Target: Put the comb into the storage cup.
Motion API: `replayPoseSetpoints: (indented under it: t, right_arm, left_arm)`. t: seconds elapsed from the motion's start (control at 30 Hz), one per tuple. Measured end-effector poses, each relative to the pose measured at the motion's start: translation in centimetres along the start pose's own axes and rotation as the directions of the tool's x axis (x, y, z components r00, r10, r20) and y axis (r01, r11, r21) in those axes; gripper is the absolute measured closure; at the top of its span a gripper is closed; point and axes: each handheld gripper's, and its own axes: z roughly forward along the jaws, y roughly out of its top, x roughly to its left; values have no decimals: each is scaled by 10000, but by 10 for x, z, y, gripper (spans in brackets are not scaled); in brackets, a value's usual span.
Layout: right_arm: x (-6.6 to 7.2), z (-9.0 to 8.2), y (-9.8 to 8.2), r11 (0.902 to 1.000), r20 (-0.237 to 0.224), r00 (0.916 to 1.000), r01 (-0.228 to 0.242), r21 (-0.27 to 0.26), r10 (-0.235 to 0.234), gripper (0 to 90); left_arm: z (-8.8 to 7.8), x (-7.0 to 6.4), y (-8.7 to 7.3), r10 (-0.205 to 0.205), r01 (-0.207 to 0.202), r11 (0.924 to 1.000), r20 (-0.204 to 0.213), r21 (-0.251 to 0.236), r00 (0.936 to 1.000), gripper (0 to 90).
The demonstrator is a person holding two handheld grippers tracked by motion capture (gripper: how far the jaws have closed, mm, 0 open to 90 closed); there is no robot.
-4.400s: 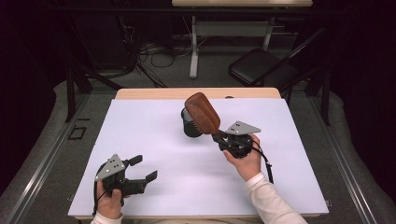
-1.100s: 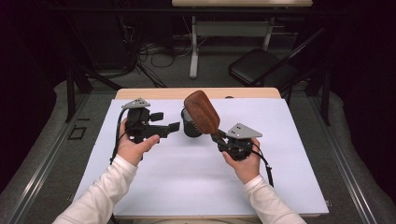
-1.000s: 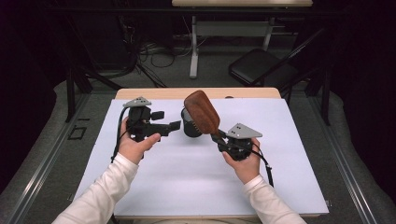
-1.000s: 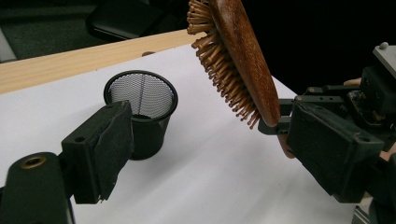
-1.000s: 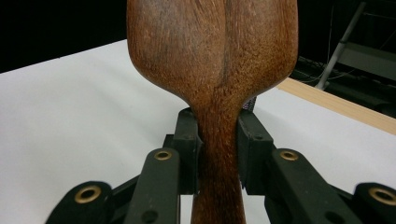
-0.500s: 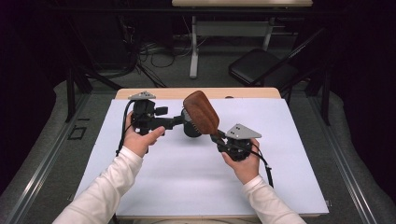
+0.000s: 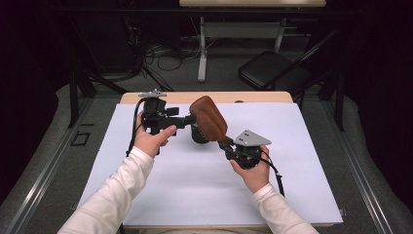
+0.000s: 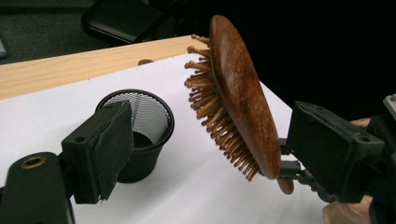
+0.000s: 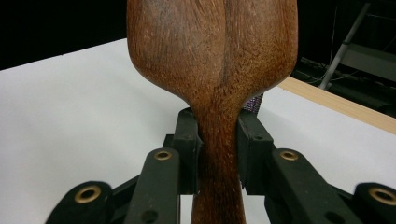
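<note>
- Mesh cup (image 7: 198,134) stands on the table (image 7: 302,146), toward its far edge.
- Hairbrush (image 7: 208,118) is raised just right of the cup.
- Folding chair (image 7: 272,73) stands behind the table.

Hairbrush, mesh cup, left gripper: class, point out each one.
Hairbrush (image 8: 243,88), left gripper view, wooden back.
Mesh cup (image 8: 150,114), left gripper view, inner wall.
Left gripper (image 7: 187,119), high view, between its fingertips.

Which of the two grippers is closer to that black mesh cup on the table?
Left. The left gripper reaches in right beside the black mesh cup, jaws open. The right gripper sits a little farther toward the person, clamped on the handle of the wooden hairbrush, whose head hangs over the cup.
</note>
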Motion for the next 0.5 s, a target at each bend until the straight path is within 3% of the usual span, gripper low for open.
replayPoseSetpoints:
  t: [0.5]
  right_arm:
    - [1,0,0,10000,4,10000,25,-56,-25,726]
  left_arm:
    - [17,-2,12,-769,766,9970,321,80,9965,139]
